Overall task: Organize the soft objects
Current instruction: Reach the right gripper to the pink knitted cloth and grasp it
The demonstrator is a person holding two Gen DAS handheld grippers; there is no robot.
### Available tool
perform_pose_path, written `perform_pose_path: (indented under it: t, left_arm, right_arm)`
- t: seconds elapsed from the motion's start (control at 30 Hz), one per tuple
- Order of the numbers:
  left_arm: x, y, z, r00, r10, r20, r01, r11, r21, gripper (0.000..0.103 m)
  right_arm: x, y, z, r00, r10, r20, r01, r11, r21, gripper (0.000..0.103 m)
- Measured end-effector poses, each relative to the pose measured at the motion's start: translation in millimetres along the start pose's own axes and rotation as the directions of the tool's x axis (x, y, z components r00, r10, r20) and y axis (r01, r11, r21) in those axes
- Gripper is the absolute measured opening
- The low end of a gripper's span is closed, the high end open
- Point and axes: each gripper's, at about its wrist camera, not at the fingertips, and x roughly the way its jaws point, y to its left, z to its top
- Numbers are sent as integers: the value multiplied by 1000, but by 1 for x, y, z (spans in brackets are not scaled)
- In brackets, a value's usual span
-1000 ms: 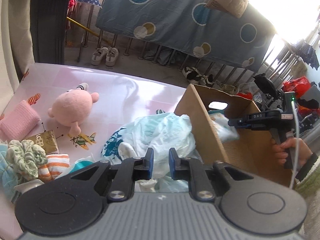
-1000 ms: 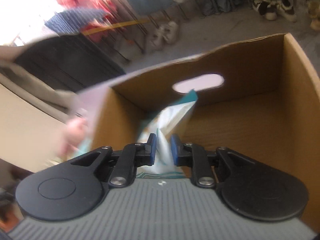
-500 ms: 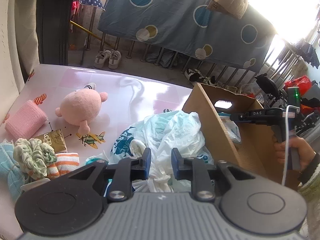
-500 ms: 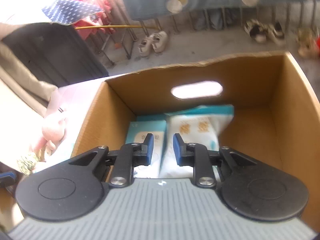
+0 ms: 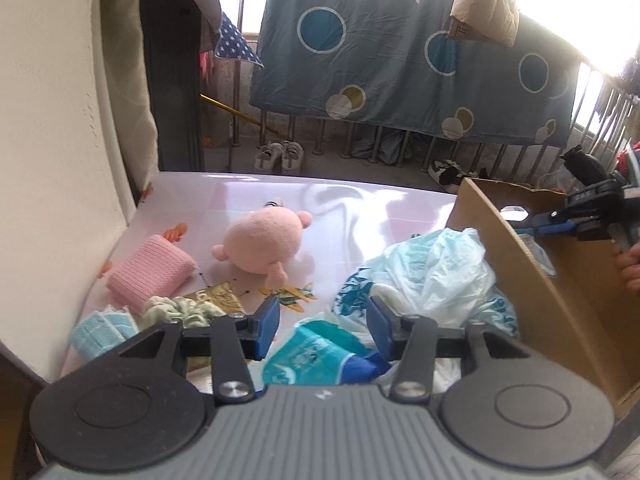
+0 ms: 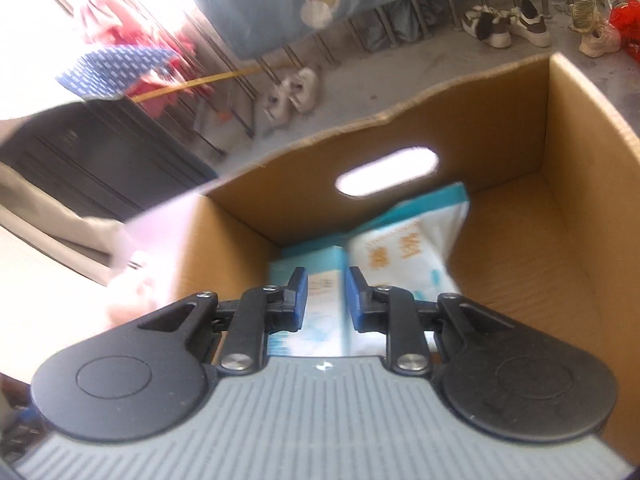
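Jaws of the left gripper (image 5: 322, 328) have just been opening and stand apart, nothing between them, aimed low over the teal-printed soft packet (image 5: 320, 360) beside the crumpled white plastic bag (image 5: 432, 276), probably for a pickup. Nearly closed and empty, the right gripper (image 6: 326, 300) is held above the brown cardboard box (image 6: 580, 220), where two white-and-teal tissue packs (image 6: 404, 252) are already stowed.

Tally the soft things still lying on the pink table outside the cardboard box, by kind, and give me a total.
Pink plush toy: 1
Pink rolled towel: 1
Light green scrunchie: 1
Blue face masks, a small stack: 1
White and blue plastic bags, one heap: 1
Teal and blue tissue pack: 1
Total: 6
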Motion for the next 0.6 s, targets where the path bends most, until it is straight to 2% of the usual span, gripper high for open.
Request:
perform_pose_path:
  t: [0.17, 0.27, 0.33, 0.4, 0.6]
  left_arm:
    - [-19, 23, -17, 994, 99, 33, -100, 995, 14, 59]
    - [-30, 40, -26, 984, 172, 57, -172, 985, 6, 63]
    - [-35, 51, -31, 976, 204, 70, -204, 979, -9, 65]
    - [-38, 60, -35, 966, 246, 84, -245, 969, -17, 65]
    - [-23, 78, -31, 915, 381, 131, -381, 924, -28, 65]
  right_arm:
    - [-31, 32, -1, 995, 97, 18, -97, 995, 5, 27]
    - [-44, 66, -9, 988, 155, 3, -155, 988, -27, 31]
    - [-43, 93, -15, 980, 200, -15, -201, 978, -47, 38]
    - [-38, 121, -21, 966, 253, -47, -256, 965, -59, 44]
    - [12, 220, -42, 911, 364, -193, -390, 912, -123, 46]
